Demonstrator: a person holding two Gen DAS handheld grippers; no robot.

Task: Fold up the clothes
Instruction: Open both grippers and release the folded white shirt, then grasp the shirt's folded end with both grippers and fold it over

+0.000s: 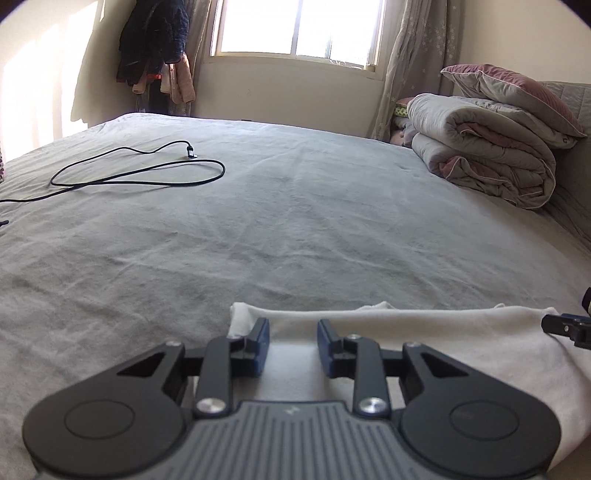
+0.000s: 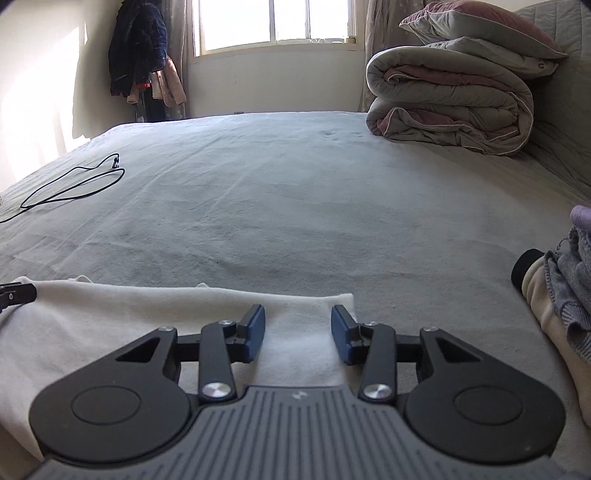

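Garment [image 1: 461, 343], white, lies flat on near edge of bed [image 1: 295, 206], long axis running side to side; left gripper [image 1: 293, 349] over its left end, right gripper [image 2: 298, 334] over its right end; both jaw pairs apart, nothing pinched; far hem just ahead of fingertips.

Home bedroom. Large bed [image 1: 295, 206] with grey sheet fills the view; rolled duvet [image 1: 484, 155] and pillow [image 1: 517, 92] stacked at 2 o'clock, curtained window [image 1: 299, 29] at 12, jackets [image 1: 155, 48] hanging at 11, black cable [image 1: 140, 173] lying on the bed at 10.
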